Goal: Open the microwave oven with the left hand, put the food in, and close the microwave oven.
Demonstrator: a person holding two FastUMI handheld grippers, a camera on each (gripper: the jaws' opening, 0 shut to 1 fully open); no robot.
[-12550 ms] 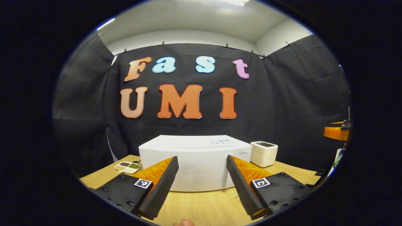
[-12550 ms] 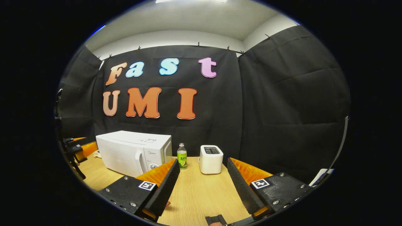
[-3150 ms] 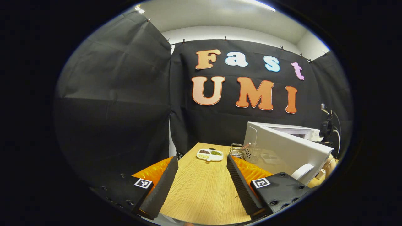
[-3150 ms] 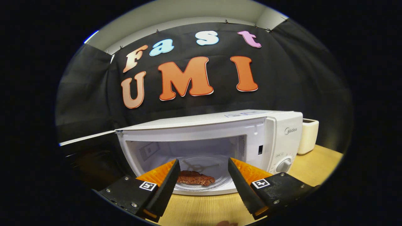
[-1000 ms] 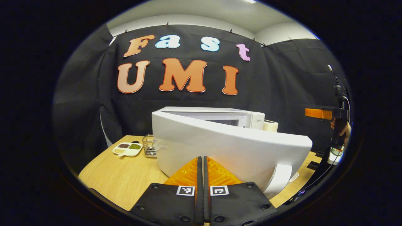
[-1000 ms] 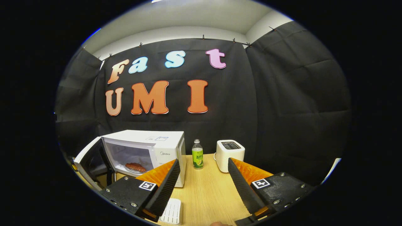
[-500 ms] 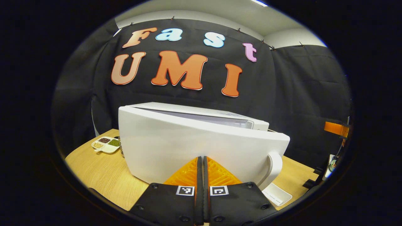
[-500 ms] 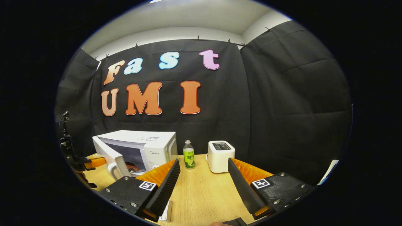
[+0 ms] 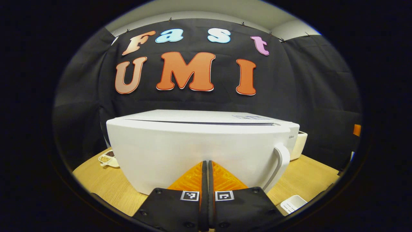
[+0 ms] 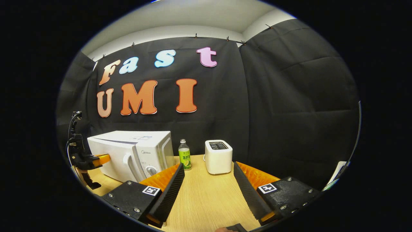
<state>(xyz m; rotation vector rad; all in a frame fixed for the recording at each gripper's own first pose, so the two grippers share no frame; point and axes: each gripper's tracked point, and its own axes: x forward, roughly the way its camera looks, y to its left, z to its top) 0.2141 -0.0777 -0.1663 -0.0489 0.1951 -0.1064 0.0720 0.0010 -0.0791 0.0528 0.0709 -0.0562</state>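
Pressed together with nothing between its fingers, the left gripper (image 9: 206, 164) sits at the bottom centre of the left gripper view, its tips against or just short of the white microwave oven door (image 9: 193, 151), which spreads across the middle of that frame. A thin dark seam runs along the door's top edge, so the door looks nearly but perhaps not fully home; contact at the fingertips cannot be told for sure. In the right gripper view the microwave oven (image 10: 128, 151) stands at lower left on the wooden table (image 10: 209, 199), its long axis running left to right, its door and curved handle (image 9: 280, 164) facing the near table edge (the food, behind the door, is out of sight). Beside it to the right stand a green-labelled bottle (image 10: 184, 158) and a white toaster (image 10: 219, 157). The right gripper (image 10: 208, 187), fingers well apart and empty, hovers at lower centre over bare table. By the look of it, opening and loading are done; what remains is the last push to latch the door.
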